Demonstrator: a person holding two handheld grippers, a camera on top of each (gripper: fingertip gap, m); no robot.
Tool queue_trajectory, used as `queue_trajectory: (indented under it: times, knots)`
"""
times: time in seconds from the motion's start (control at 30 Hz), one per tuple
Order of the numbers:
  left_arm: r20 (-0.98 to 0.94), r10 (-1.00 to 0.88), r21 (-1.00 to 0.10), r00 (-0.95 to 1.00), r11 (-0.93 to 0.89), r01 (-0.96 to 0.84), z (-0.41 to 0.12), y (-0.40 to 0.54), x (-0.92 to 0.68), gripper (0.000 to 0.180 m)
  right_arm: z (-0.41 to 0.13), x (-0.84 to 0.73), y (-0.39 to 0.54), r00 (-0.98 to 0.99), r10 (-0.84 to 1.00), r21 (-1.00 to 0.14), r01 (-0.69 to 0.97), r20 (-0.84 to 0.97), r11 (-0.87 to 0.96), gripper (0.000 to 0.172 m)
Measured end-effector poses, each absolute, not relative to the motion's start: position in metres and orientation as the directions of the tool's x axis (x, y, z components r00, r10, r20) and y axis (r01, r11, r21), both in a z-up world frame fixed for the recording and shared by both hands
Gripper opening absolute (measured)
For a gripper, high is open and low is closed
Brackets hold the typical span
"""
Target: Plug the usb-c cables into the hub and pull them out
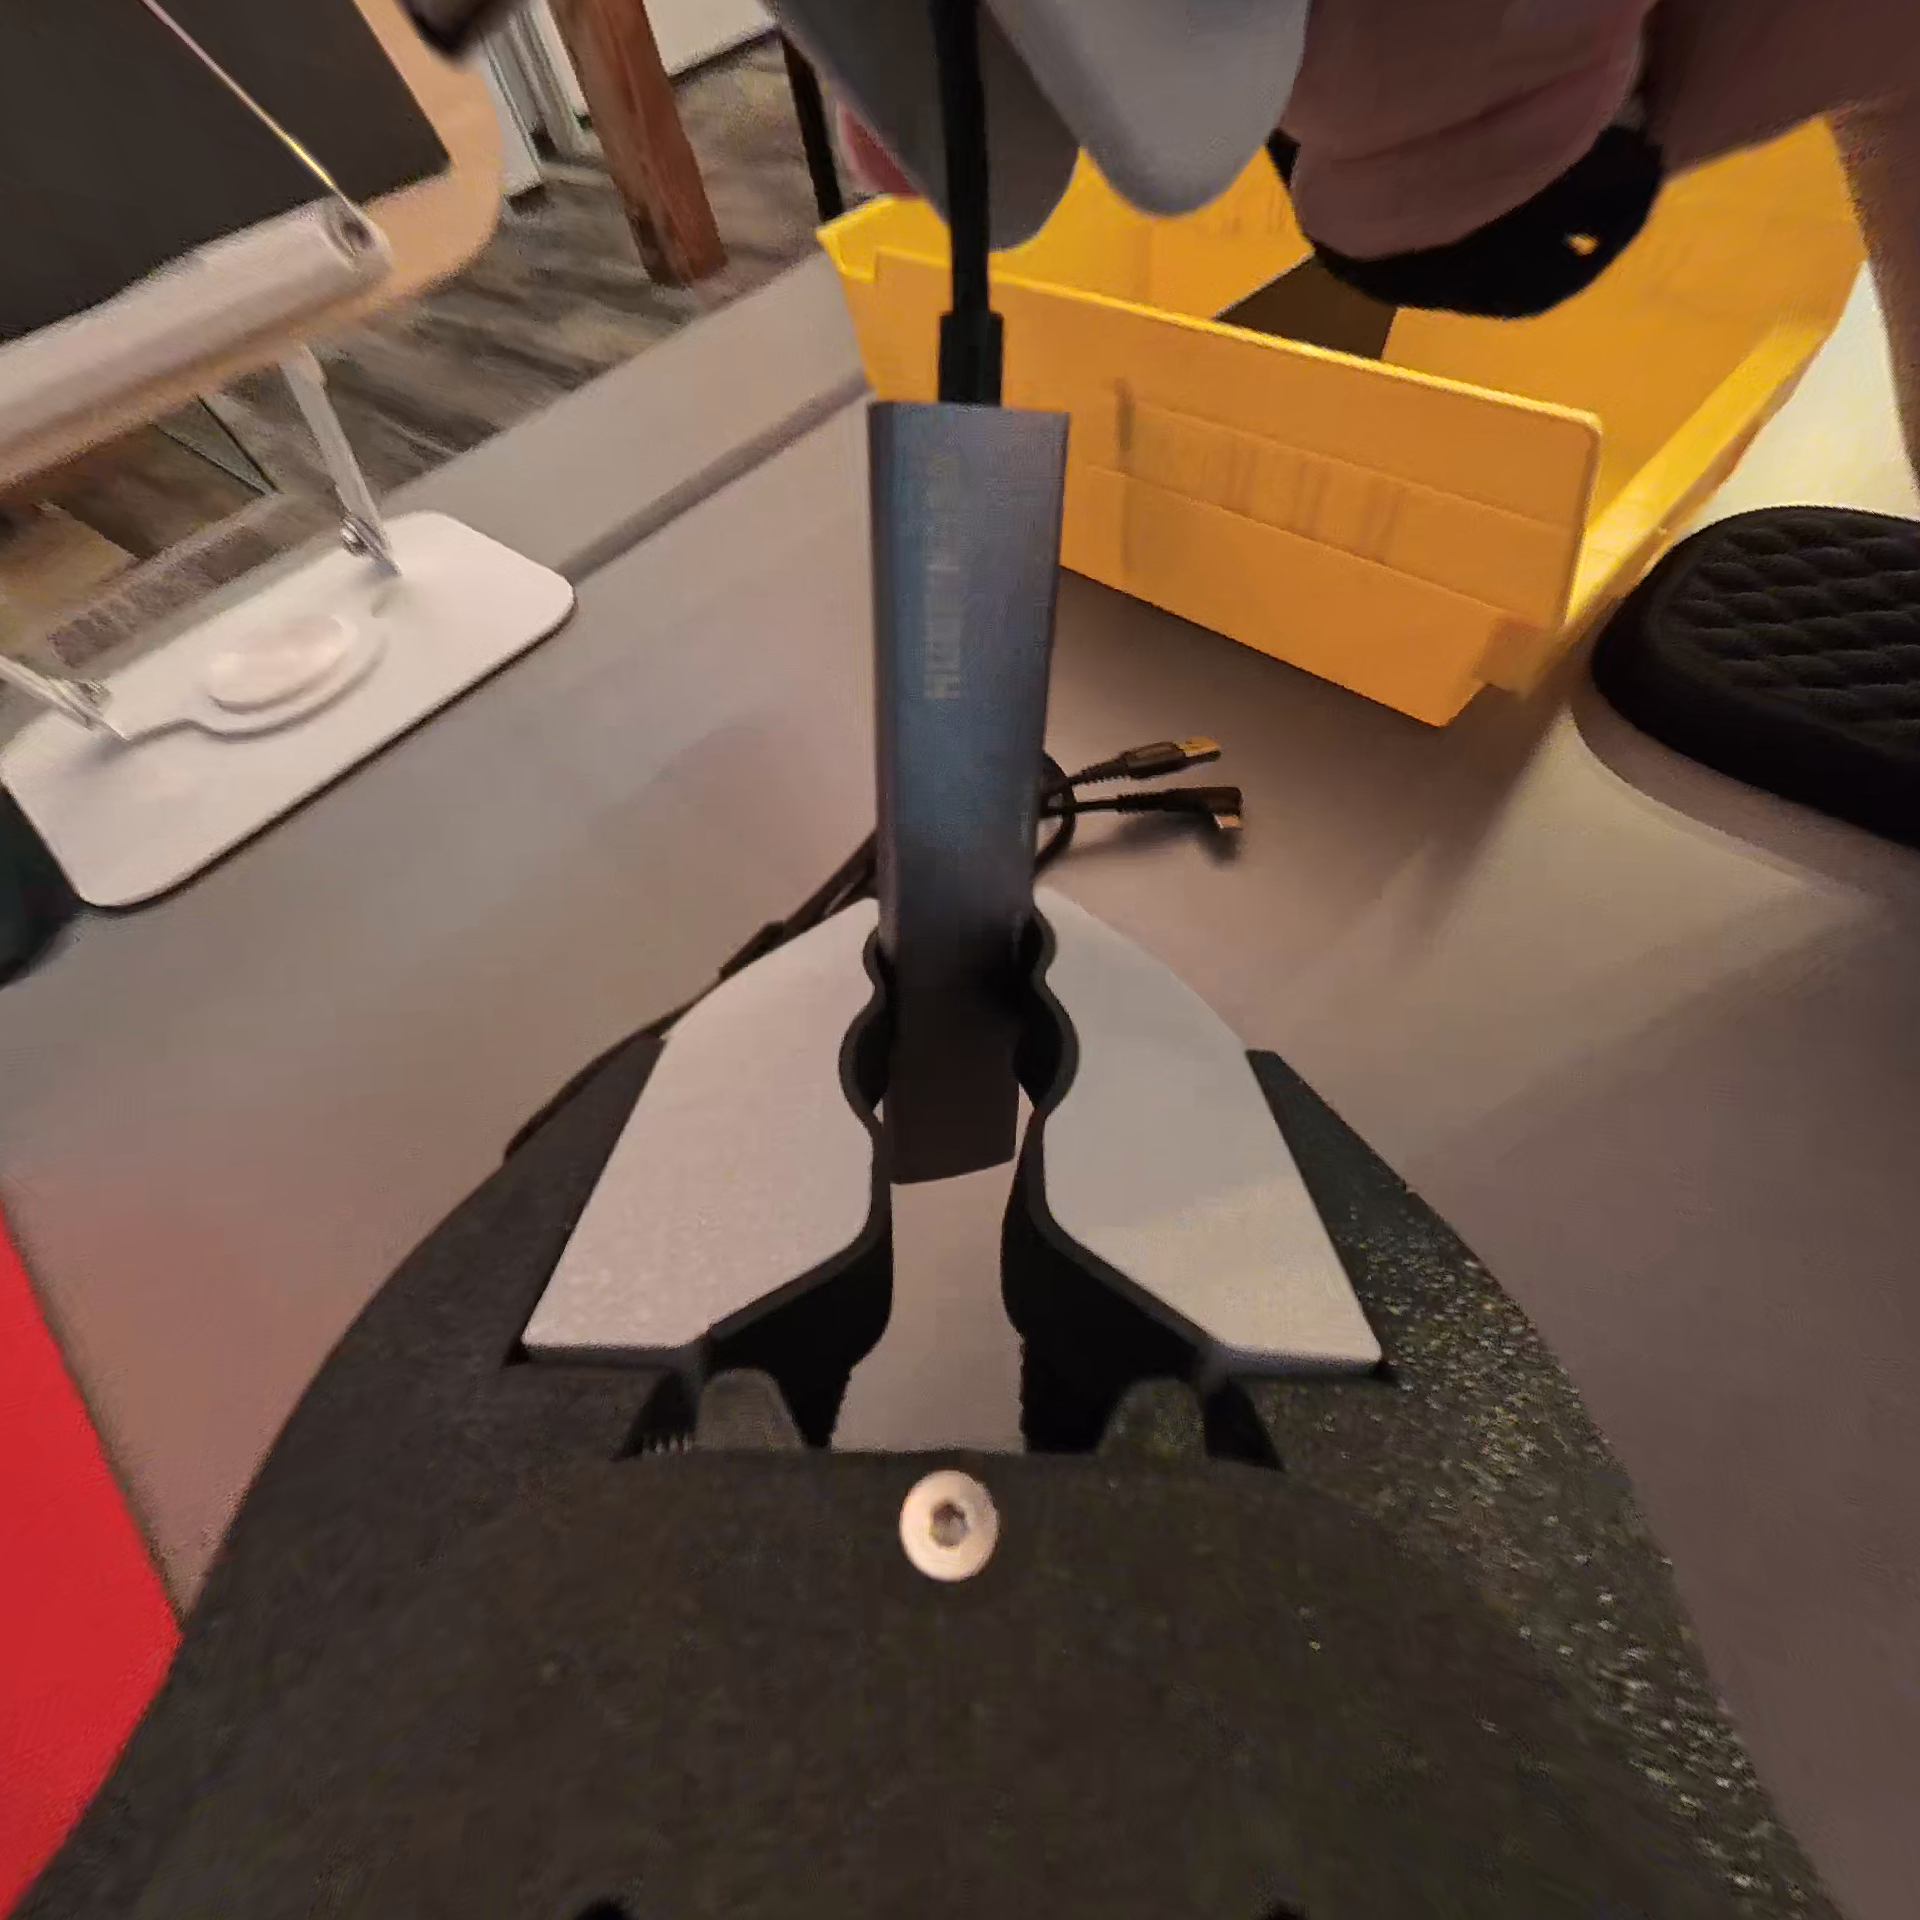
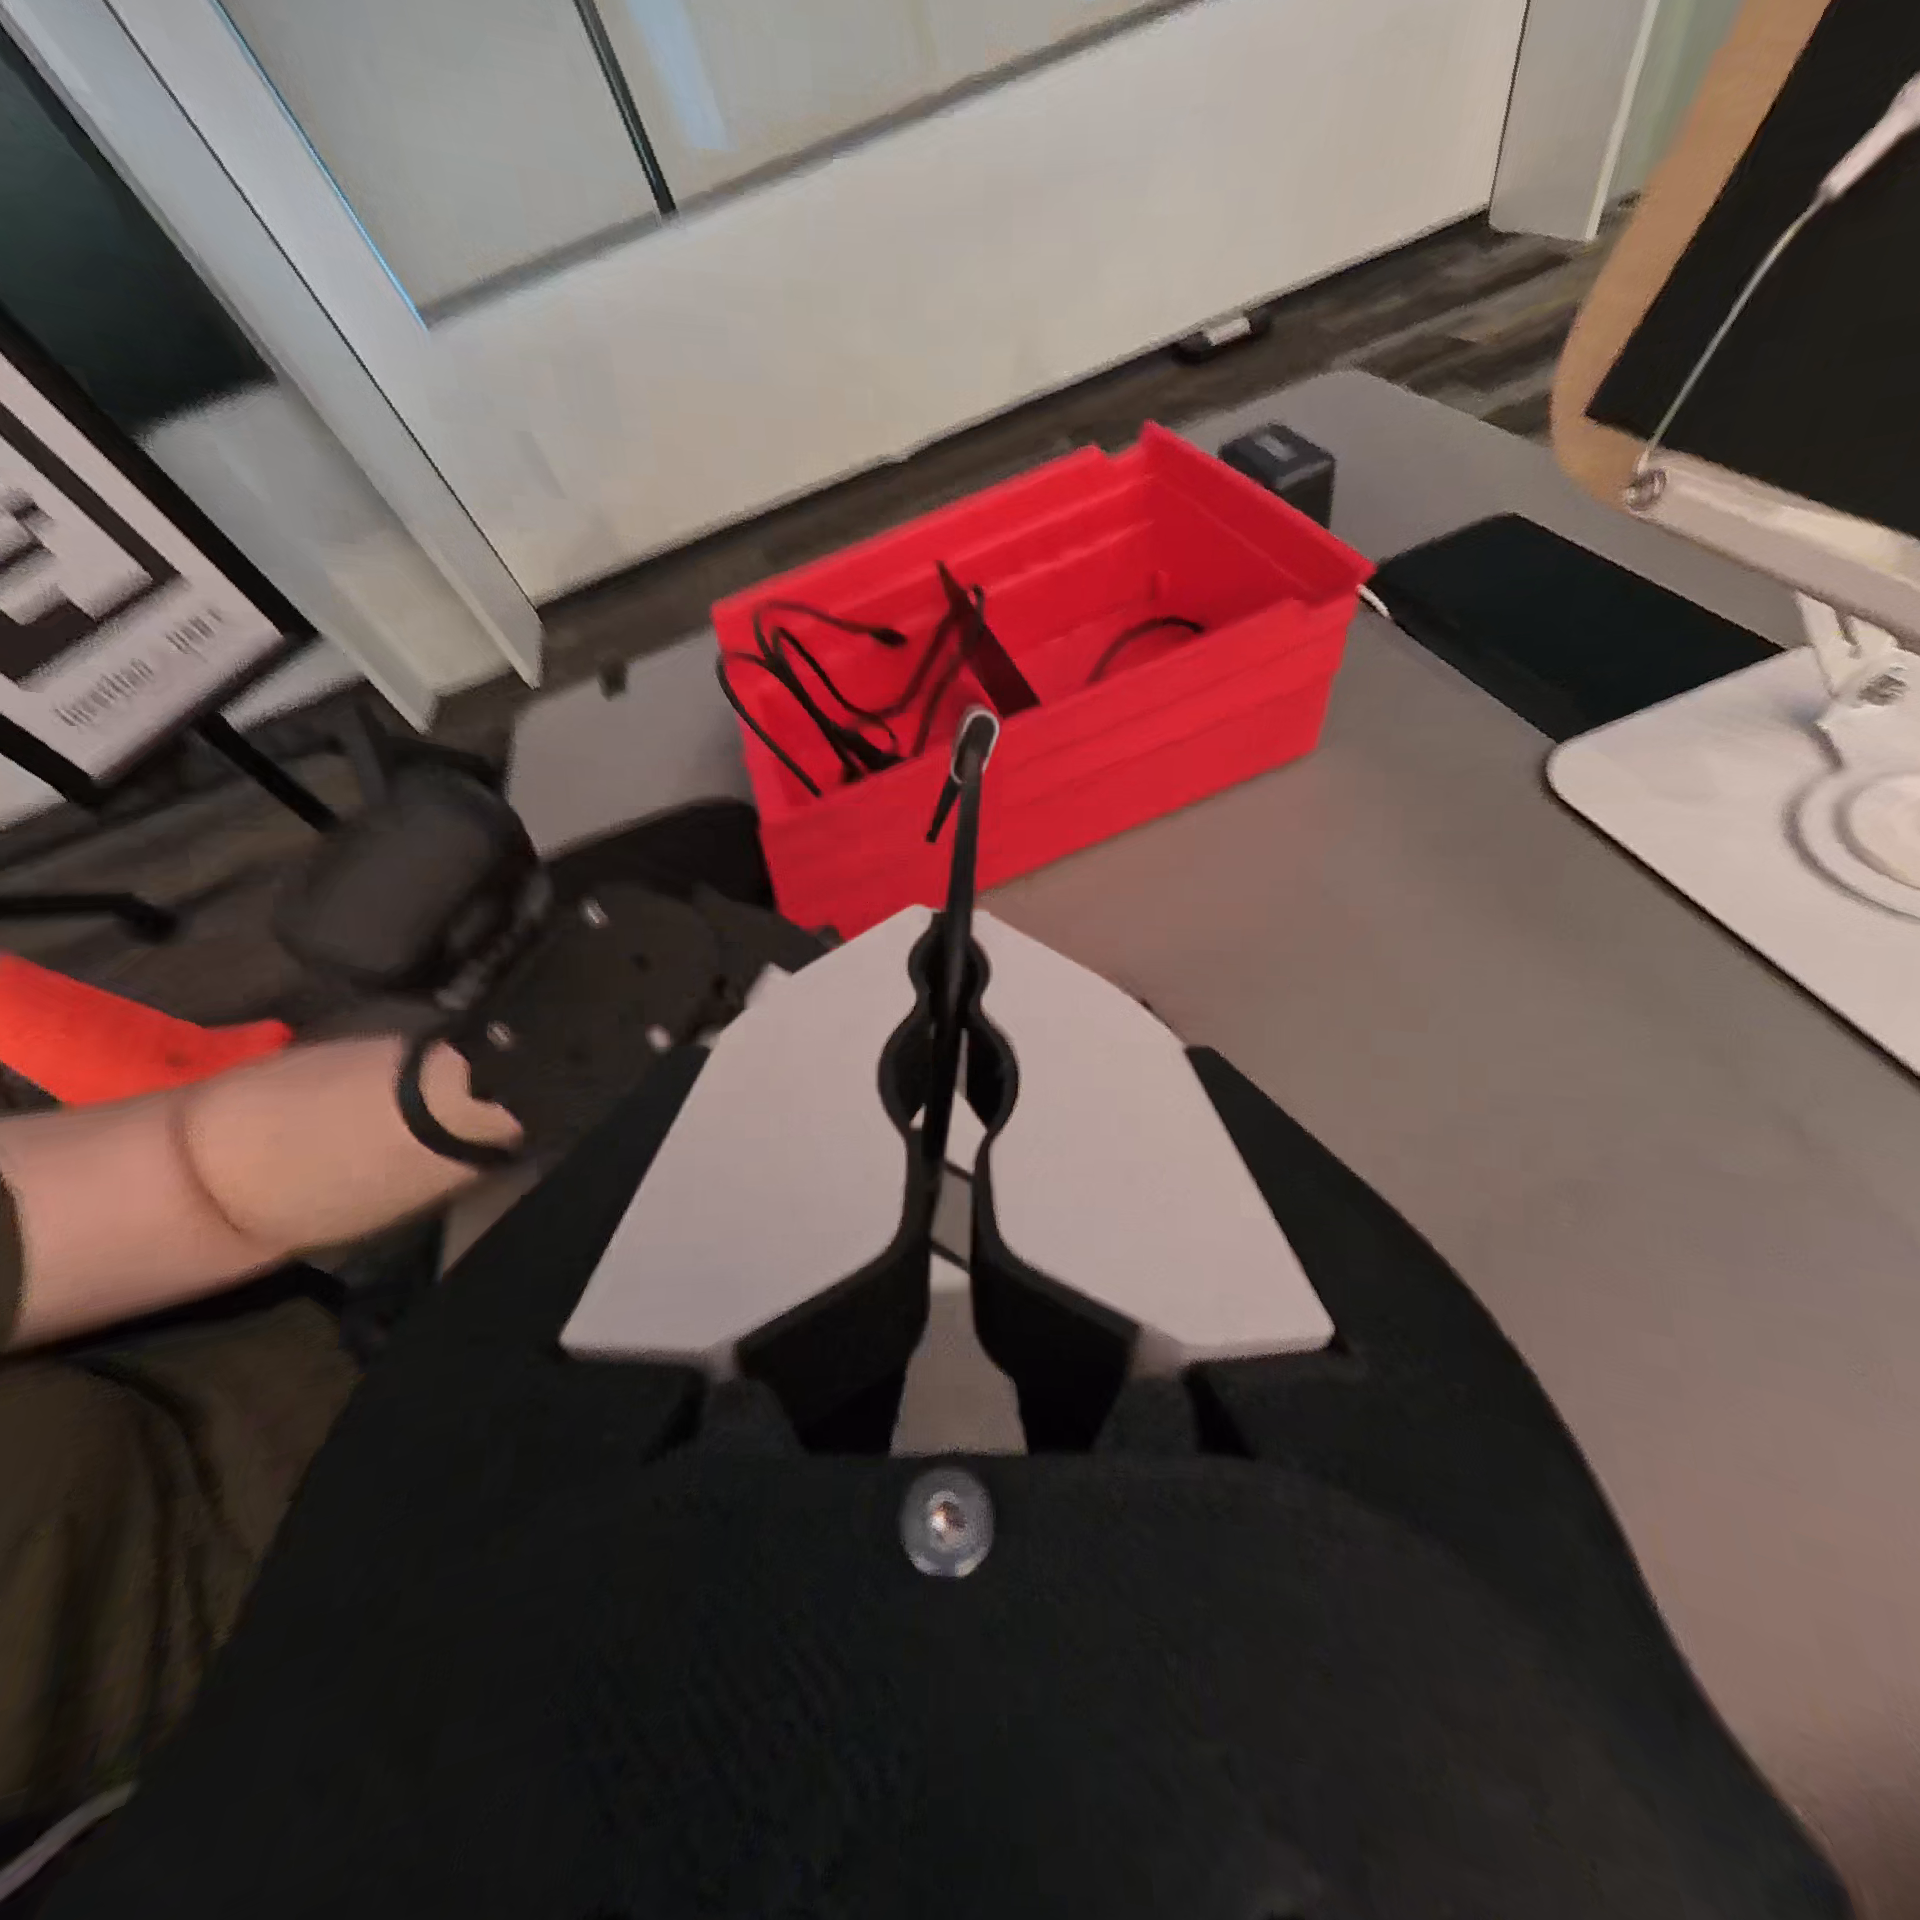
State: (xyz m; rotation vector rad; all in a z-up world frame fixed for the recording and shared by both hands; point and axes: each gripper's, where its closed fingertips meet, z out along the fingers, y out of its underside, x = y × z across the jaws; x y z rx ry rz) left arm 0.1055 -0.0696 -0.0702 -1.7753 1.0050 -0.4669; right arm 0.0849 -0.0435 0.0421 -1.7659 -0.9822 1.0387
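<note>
My left gripper [image 1: 956, 940] is shut on a grey-blue hub [image 1: 966, 675], gripping its near end; the hub points straight ahead, above the grey table [image 1: 520, 935]. A black cable [image 1: 966, 208] leaves the hub's far end and runs up to the right gripper's white fingers [image 1: 1132, 114] at the top edge. In the right wrist view my right gripper [image 2: 948, 945] is shut on a thin black cable [image 2: 961, 883], whose usb-c plug [image 2: 977, 732] sticks out free ahead of the fingertips. The left gripper's black body [image 2: 447, 935] and a hand show at the left there.
A yellow bin [image 1: 1299, 499] stands behind the hub, with loose black cables [image 1: 1164, 779] on the table before it. A white stand base [image 1: 291, 665] is at the left, a black pad [image 1: 1787, 665] at the right. A red bin [image 2: 1091, 810] holds several cables. Left tips to right tips: about 11 centimetres.
</note>
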Motion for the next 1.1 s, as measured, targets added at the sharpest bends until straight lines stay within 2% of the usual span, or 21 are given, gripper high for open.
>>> queue_trajectory:
  times: [0.07, 0.17, 0.33, 0.5, 0.67, 0.8, 1.1]
  knots:
    - [-0.100, -0.823, -0.870, 0.559, -0.201, -0.451, -0.078, -0.077, 0.097, 0.019, 0.026, 0.090, -0.039, 0.363, 0.914, -0.904, 0.304, -0.182, -0.301, 0.003]
    - [-0.032, -0.842, -0.801, 0.539, -0.301, -0.517, -0.092, -0.091, 0.080, 0.019, 0.004, 0.094, -0.035, 0.380, 0.923, -0.858, 0.450, -0.067, -0.248, 0.017]
    - [0.054, -0.878, -0.647, 0.476, -0.394, -0.653, -0.118, -0.127, 0.046, 0.019, -0.014, 0.095, -0.040, 0.350, 0.932, -0.783, 0.604, 0.095, -0.147, 0.032]
    - [0.007, -0.916, -0.489, 0.401, -0.353, -0.798, -0.141, -0.151, 0.021, 0.019, -0.017, 0.097, -0.040, 0.344, 0.934, -0.770, 0.621, 0.099, -0.147, 0.035]
    - [-0.024, -0.943, -0.396, 0.333, -0.297, -0.869, -0.159, -0.162, 0.003, 0.020, -0.020, 0.102, -0.036, 0.352, 0.931, -0.761, 0.628, 0.093, -0.162, 0.035]
    - [-0.024, -0.957, -0.396, 0.288, -0.255, -0.882, -0.161, -0.162, 0.005, 0.019, -0.025, 0.104, -0.033, 0.359, 0.928, -0.747, 0.643, 0.103, -0.166, 0.036]
    - [0.005, -0.971, -0.285, 0.241, -0.232, -0.930, -0.162, -0.154, 0.018, 0.020, -0.027, 0.110, -0.028, 0.379, 0.920, -0.743, 0.643, 0.098, -0.186, 0.037]
